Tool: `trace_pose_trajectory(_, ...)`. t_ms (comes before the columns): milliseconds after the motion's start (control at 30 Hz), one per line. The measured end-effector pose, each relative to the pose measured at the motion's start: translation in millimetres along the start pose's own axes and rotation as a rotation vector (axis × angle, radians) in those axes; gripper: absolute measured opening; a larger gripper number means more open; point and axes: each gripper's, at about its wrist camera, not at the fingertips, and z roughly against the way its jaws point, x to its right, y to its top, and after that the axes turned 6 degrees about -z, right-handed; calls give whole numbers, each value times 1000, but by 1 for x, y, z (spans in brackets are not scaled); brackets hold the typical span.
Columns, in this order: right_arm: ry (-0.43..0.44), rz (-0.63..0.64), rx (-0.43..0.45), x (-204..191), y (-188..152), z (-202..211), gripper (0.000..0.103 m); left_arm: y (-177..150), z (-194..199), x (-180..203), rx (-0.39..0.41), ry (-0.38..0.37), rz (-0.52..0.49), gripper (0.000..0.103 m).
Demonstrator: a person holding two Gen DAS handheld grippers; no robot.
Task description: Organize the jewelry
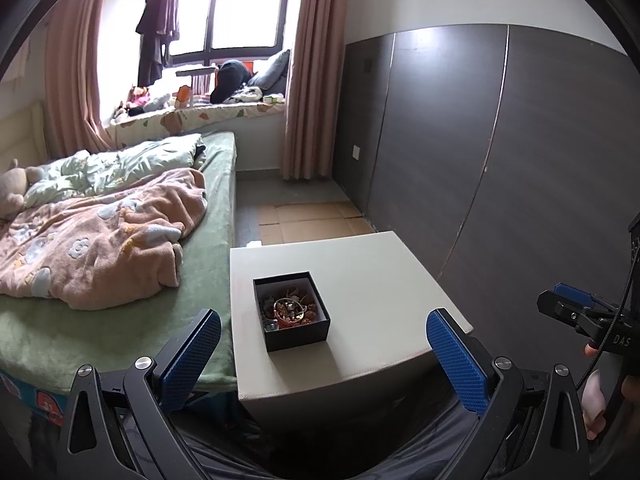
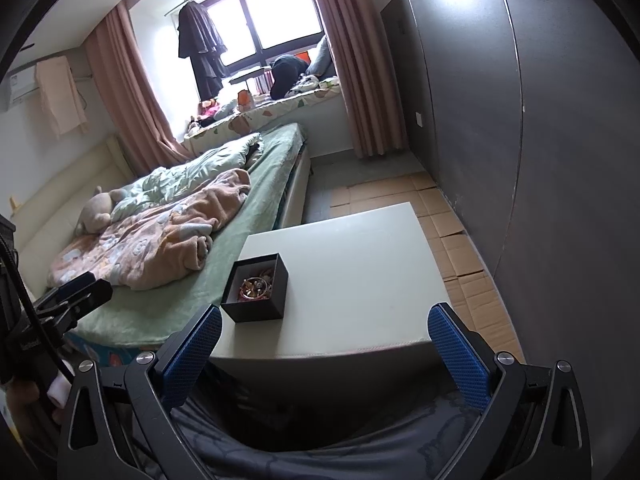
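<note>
You are holding both claws, left claw (image 1: 324, 354) and right claw (image 2: 325, 354), wide and empty; jewelry (image 1: 289, 310) is sitting heaped in the black box (image 1: 298, 336) at 12 o'clock on the bench (image 1: 380, 280).

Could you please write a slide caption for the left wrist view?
Open left gripper hovers before an open black square box of tangled jewelry on a white table beside a green bed.

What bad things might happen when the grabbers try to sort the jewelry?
The jewelry lies heaped in the black box, so pulling one piece may drag others out. The box sits near the white table edge beside the bed; a nudge might tip it off.
</note>
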Motion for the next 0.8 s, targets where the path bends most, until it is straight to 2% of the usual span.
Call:
trace_pose_trajectory(367, 1, 2, 0, -1, 0, -1, 103, 2, 7, -2, 25, 10, 6, 103)
trace_pose_trajectory(800, 7, 0, 3, 0, 0, 2, 103, 1, 7, -3, 17, 0, 1, 103)
